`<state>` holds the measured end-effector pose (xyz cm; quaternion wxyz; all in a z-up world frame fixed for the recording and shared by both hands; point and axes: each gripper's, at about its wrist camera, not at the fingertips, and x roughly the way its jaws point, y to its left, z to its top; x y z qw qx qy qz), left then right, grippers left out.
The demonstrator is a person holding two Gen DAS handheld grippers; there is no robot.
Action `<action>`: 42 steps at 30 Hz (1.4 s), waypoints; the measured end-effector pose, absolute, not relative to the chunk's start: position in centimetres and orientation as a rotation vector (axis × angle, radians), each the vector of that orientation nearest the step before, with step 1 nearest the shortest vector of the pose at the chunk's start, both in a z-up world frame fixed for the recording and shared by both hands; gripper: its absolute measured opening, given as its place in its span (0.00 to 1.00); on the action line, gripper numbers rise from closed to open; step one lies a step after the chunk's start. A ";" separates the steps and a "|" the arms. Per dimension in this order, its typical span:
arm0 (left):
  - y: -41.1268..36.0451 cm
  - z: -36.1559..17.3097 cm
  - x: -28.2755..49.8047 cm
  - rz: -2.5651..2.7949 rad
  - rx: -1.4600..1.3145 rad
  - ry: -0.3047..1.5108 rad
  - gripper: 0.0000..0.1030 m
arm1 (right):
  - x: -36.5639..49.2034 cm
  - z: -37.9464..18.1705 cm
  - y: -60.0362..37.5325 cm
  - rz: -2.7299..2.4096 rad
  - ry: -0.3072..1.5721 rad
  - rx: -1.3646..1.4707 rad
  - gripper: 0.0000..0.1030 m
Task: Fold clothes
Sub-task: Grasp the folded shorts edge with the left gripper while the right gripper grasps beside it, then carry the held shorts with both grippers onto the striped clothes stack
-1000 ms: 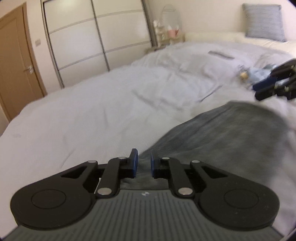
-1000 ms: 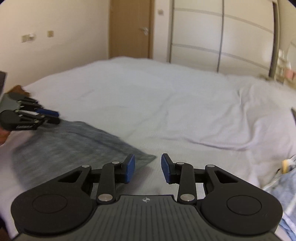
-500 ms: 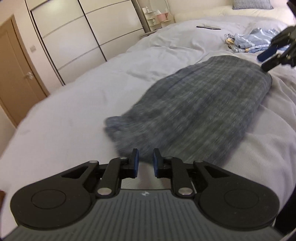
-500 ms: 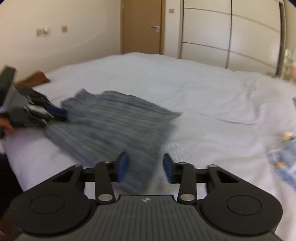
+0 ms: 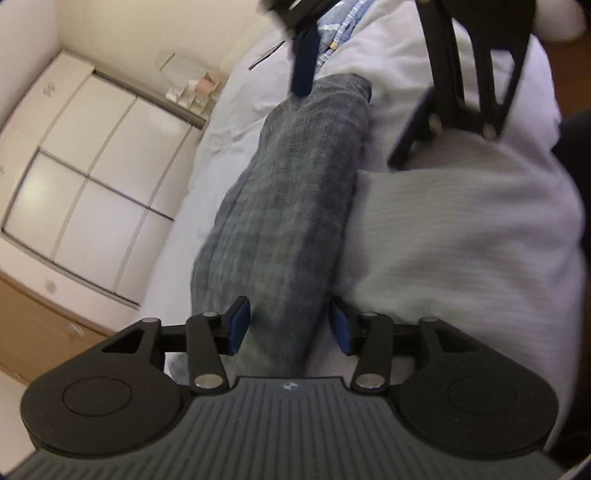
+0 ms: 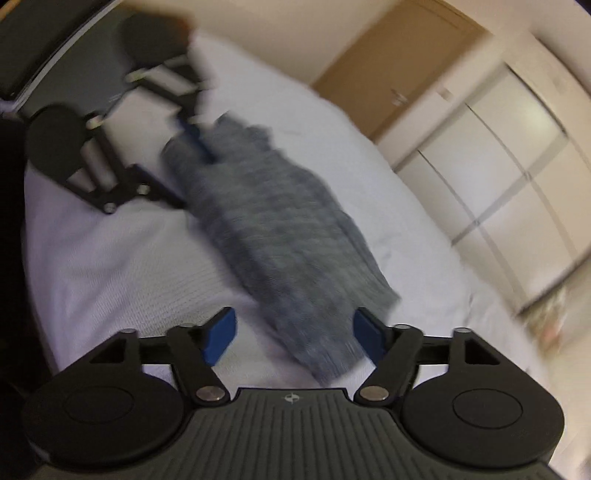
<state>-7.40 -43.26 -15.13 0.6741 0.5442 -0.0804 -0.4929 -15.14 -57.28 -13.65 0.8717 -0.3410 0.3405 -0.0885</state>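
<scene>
A grey knitted garment (image 5: 295, 192) lies folded in a long strip on the white bed (image 5: 461, 229). My left gripper (image 5: 290, 325) is open, its fingers astride the garment's near end. In the right wrist view the same garment (image 6: 280, 229) runs away from my right gripper (image 6: 293, 338), which is open over its other end. Each gripper shows in the other's view: the right one (image 5: 354, 107) at the top, the left one (image 6: 184, 162) at the upper left. Both views are tilted and blurred.
A blue striped garment (image 5: 340, 26) lies further up the bed. White sliding wardrobe doors (image 5: 85, 177) and a brown door (image 6: 402, 70) stand beyond the bed. A small bedside shelf (image 5: 192, 92) holds toiletries.
Both grippers have opened wider and dropped to the two ends of the grey garment. The garment now lies as a narrower strip. Both cameras have rolled sideways.
</scene>
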 end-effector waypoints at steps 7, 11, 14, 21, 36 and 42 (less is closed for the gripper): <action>-44.2 -15.0 -4.1 -1.068 1.213 -0.172 0.46 | -11.3 -16.8 -57.4 -0.256 0.730 -0.988 0.57; -44.9 -15.4 -3.5 -1.085 1.226 -0.162 0.41 | -10.8 -17.3 -59.0 -0.274 0.770 -1.016 0.52; -45.3 -14.7 -3.0 -1.096 1.228 -0.150 0.41 | -10.4 -18.4 -58.2 -0.252 0.775 -1.109 0.50; -45.9 -14.4 -2.6 -1.140 1.325 -0.129 0.16 | -9.5 -18.3 -58.7 -0.228 0.839 -1.051 0.33; -42.9 -7.9 -5.6 -1.157 1.375 -0.448 0.12 | -12.8 -9.1 -54.2 -0.434 0.777 -0.931 0.24; -43.1 -6.7 -8.2 -1.139 1.377 -0.424 0.12 | -15.9 -8.1 -53.6 -0.454 0.748 -0.898 0.24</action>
